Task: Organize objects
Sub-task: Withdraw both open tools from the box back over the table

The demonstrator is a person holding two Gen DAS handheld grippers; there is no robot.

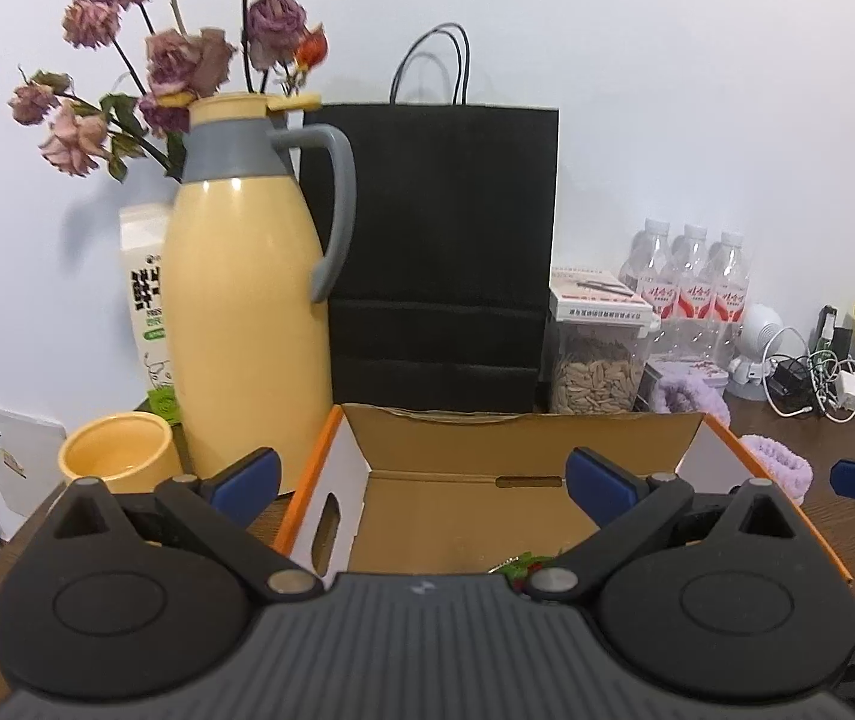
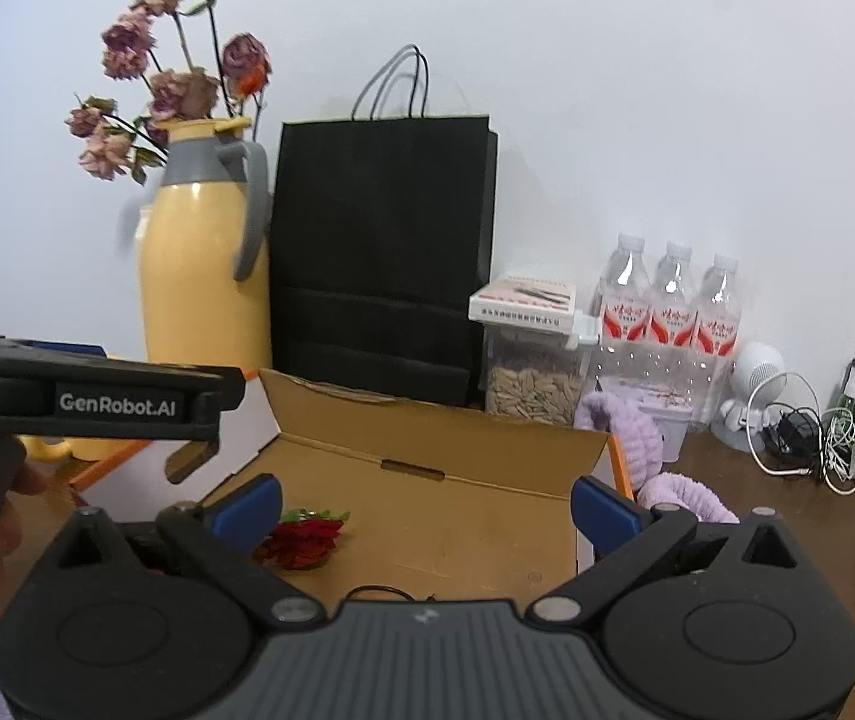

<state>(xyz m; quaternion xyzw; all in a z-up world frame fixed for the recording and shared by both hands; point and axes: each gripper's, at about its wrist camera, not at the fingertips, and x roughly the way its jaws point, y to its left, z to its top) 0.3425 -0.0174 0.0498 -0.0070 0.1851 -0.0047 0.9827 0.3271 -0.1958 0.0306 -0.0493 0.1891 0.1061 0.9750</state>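
An open cardboard box point(image 1: 463, 438) with orange-edged white sides sits on the brown table; it also shows in the right wrist view point(image 2: 445, 450). A red artificial rose point(image 2: 301, 540) with green leaves lies on the box floor, and its tip shows in the left wrist view point(image 1: 526, 564). My left gripper point(image 1: 424, 486) is open and empty over the box's near edge. My right gripper point(image 2: 424, 510) is open and empty above the box, the rose beside its left finger. The left gripper's body point(image 2: 97, 402) shows at left in the right wrist view.
A yellow thermos jug point(image 1: 247, 312), yellow cup point(image 1: 118, 450), milk carton point(image 1: 148, 312), dried roses point(image 1: 169, 60) and a black paper bag point(image 1: 439, 252) stand behind the box. A seed jar point(image 1: 598, 360), water bottles point(image 1: 691, 294), purple fluffy cloth point(image 1: 781, 462) and cables point(image 1: 811, 384) lie at right.
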